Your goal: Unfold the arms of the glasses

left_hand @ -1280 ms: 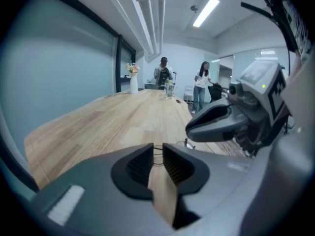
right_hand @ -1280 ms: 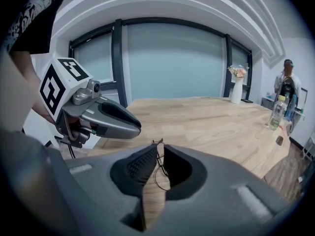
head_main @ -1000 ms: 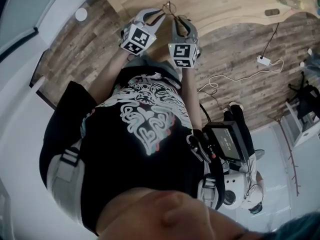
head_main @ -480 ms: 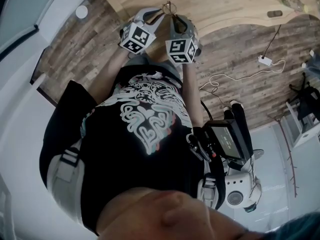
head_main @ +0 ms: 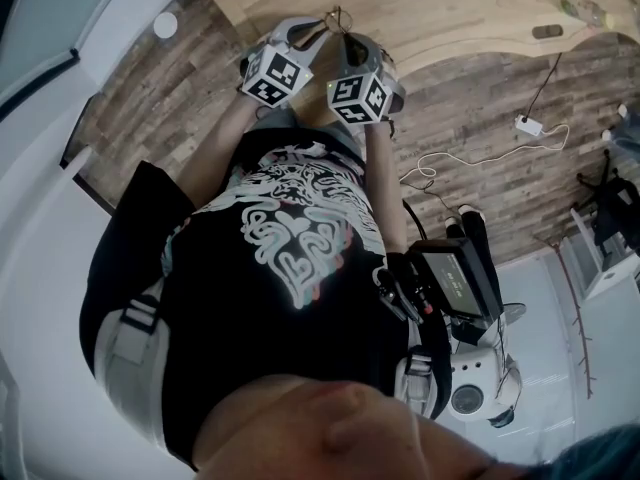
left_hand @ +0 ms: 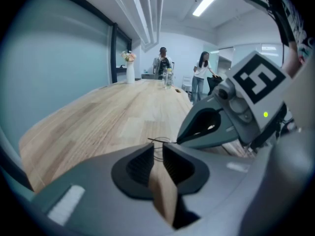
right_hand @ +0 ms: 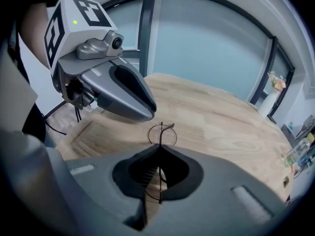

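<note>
Thin wire-framed glasses [head_main: 336,16] hang in the air over the wooden table's [head_main: 450,8] near edge, held between both grippers. My left gripper [head_main: 320,28] comes in from the left and my right gripper [head_main: 346,38] from the right, their tips almost touching. In the left gripper view the jaws stand nearly together, with the dark wire of the glasses [left_hand: 158,149] crossing between their tips. In the right gripper view a wire arm runs down through the closed jaws, and a round lens ring of the glasses [right_hand: 162,133] shows just beyond them. The left gripper [right_hand: 147,111] is there just left of the ring.
A long wooden table [left_hand: 113,117] stretches ahead. A vase of flowers [left_hand: 129,70] and a bottle [left_hand: 168,77] stand at its far end, where two people [left_hand: 203,75] are. A cable and plug [head_main: 528,120] lie on the plank floor at the right.
The right gripper has shifted slightly up and to the left and its marker cube has turned. The left gripper has barely moved. The glasses stay held between them.
</note>
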The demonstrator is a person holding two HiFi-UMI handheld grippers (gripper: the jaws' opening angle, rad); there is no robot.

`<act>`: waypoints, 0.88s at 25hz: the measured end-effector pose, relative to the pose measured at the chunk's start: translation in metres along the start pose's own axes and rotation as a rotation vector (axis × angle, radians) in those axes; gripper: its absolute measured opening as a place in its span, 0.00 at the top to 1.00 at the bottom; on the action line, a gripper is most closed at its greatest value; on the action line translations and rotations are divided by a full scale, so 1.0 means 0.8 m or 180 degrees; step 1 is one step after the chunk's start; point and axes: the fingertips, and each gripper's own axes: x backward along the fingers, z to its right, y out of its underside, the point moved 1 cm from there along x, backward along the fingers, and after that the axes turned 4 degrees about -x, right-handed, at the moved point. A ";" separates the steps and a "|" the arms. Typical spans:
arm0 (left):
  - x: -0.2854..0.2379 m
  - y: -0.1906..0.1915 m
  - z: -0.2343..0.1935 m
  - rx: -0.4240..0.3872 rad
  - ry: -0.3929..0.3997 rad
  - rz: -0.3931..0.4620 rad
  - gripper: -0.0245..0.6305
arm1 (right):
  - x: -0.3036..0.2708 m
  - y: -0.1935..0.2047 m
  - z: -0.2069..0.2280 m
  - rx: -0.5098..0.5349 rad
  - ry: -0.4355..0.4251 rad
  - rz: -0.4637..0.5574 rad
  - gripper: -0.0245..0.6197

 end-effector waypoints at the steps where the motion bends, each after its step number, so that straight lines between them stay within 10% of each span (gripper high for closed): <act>1: 0.000 0.001 -0.001 -0.0009 -0.0002 -0.0012 0.93 | 0.000 0.000 0.000 0.0003 -0.0016 0.0003 0.96; 16: -0.013 0.010 0.017 -0.1530 0.0252 -0.0419 0.93 | 0.020 -0.016 -0.009 0.0052 -0.0292 0.0473 0.96; 22: -0.029 0.059 0.031 -0.1608 0.0560 -0.0821 0.93 | 0.025 -0.030 -0.018 -0.0200 -0.0496 0.0807 0.96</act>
